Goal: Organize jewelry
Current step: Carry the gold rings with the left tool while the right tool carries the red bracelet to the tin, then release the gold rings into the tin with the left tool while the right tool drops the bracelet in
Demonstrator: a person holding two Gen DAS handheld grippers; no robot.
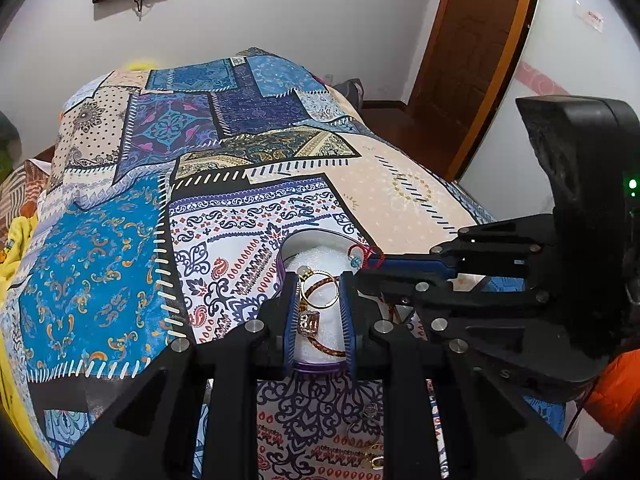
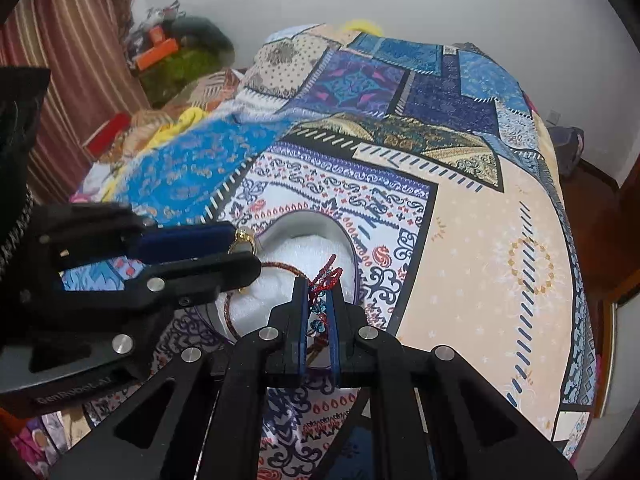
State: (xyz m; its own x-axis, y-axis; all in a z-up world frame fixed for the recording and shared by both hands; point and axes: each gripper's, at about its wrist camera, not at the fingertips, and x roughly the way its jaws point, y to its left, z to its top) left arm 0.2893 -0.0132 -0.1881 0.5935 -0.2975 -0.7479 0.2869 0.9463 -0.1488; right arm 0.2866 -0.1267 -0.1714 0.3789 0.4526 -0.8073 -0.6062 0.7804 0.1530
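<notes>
- While the left hand-held gripper (image 1: 319, 304) reaches over a round purple-rimmed box (image 1: 316, 368) on the bed's patchwork bedspread (image 1: 100, 264), its blue-padded fingers stand narrowly apart with a gold ring (image 1: 309, 322) bearing a pale stone between them; whether the pads actually press the ring, I cannot tell.
- White foam (image 1: 324, 260) lines the box, and thin gold and reddish bangles (image 1: 320, 284) rest on it.
- From the right, the right hand-held gripper (image 2: 319, 306) is nearly closed, pinching a red braided cord bracelet (image 2: 326, 276) with turquoise beads over the box's rim.
- In the right wrist view, a reddish cord loop (image 2: 228, 312) lies across the foam.
- More small gold pieces (image 1: 370, 436) lie on the bedspread just in front of the box, partly hidden by the left tool.
</notes>
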